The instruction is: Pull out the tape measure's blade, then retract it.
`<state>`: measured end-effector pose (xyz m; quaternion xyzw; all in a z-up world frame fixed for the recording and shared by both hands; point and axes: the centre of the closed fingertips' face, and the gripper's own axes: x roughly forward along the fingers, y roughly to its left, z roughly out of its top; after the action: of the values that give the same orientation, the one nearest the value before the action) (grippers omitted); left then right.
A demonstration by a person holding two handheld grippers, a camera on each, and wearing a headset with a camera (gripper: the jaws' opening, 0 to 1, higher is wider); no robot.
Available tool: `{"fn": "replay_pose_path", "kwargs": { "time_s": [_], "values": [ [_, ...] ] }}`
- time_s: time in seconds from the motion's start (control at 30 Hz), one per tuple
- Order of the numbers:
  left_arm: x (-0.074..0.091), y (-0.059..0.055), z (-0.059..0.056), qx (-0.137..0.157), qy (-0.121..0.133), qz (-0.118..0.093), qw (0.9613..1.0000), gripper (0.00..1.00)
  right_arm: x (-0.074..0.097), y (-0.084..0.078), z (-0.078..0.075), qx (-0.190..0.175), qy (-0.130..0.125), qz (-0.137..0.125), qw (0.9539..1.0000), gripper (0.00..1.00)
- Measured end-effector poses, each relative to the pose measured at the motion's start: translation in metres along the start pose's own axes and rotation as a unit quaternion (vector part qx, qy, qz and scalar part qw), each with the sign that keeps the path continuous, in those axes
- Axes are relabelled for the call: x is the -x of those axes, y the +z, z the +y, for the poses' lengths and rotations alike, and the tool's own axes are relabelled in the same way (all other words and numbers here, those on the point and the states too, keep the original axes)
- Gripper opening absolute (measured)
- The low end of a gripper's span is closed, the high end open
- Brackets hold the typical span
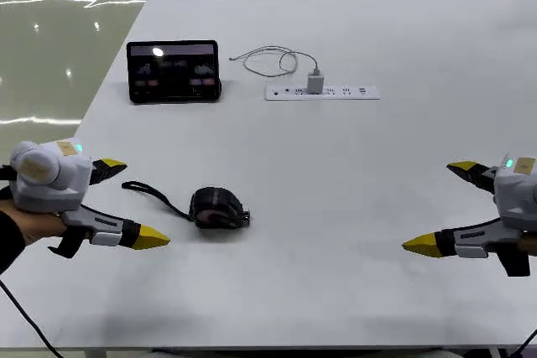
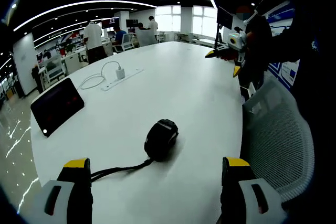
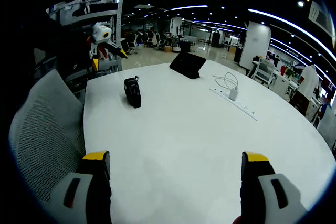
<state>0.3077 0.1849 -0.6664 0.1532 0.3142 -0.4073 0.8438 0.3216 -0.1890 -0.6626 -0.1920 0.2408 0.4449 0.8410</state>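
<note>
My left gripper (image 2: pixel 156 162) has its jaws spread wide and holds nothing. The tape measure (image 2: pixel 161 139) lies on the white surface (image 2: pixel 199 103) just ahead, between them, its black strap (image 2: pixel 118 170) trailing back toward one jaw. My right gripper (image 3: pixel 176 156) is also spread and empty, with the tape measure well ahead of its jaws. Farther off are a tablet (image 1: pixel 173 71) and a power strip (image 1: pixel 322 92).

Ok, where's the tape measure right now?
In the head view the tape measure lies on the white table, front left, just right of the left gripper, with the tablet behind it.
</note>
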Motion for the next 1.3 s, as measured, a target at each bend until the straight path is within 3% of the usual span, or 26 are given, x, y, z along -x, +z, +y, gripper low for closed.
{"fn": "replay_pose_path", "kwargs": {
  "time_s": [0.27, 0.43, 0.47, 0.53, 0.67, 0.87, 1.07, 1.2, 1.27, 1.3],
  "values": [
    [-0.025, -0.002, -0.003, -0.045, -0.038, 0.048, 0.9971, 0.98, -0.019, 0.007, 0.012, 0.011, 0.031, 0.008, 0.9994, 0.98],
    [-0.049, -0.004, -0.003, -0.097, -0.058, 0.082, 0.9902, 0.99, -0.037, 0.014, 0.019, 0.037, 0.045, 0.006, 0.9983, 1.00],
    [-0.053, -0.008, -0.005, -0.108, -0.069, 0.099, 0.9868, 0.97, -0.041, 0.015, 0.022, 0.037, 0.048, 0.007, 0.9981, 1.00],
    [-0.062, -0.009, -0.003, -0.125, -0.074, 0.112, 0.9831, 0.97, -0.049, 0.016, 0.025, 0.047, 0.055, 0.012, 0.9973, 1.00],
    [-0.076, -0.008, -0.004, -0.122, -0.088, 0.123, 0.9810, 0.94, -0.064, 0.020, 0.029, 0.053, 0.067, 0.016, 0.9962, 1.00],
    [-0.092, -0.012, -0.010, -0.152, -0.115, 0.156, 0.9692, 0.89, -0.086, 0.029, 0.037, 0.059, 0.088, 0.016, 0.9943, 1.00],
    [-0.104, -0.009, -0.015, -0.170, -0.137, 0.167, 0.9616, 0.75, -0.104, 0.034, 0.047, 0.073, 0.109, 0.018, 0.9912, 1.00],
    [-0.112, -0.008, -0.015, -0.192, -0.136, 0.180, 0.9551, 0.67, -0.114, 0.041, 0.051, 0.077, 0.119, 0.015, 0.9899, 1.00],
    [-0.115, -0.006, -0.015, -0.194, -0.133, 0.180, 0.9552, 0.58, -0.118, 0.044, 0.053, 0.077, 0.122, 0.013, 0.9894, 1.00],
    [-0.118, -0.005, -0.016, -0.206, -0.136, 0.177, 0.9528, 0.53, -0.122, 0.045, 0.054, 0.078, 0.124, 0.014, 0.9891, 1.00]
  ]
}}
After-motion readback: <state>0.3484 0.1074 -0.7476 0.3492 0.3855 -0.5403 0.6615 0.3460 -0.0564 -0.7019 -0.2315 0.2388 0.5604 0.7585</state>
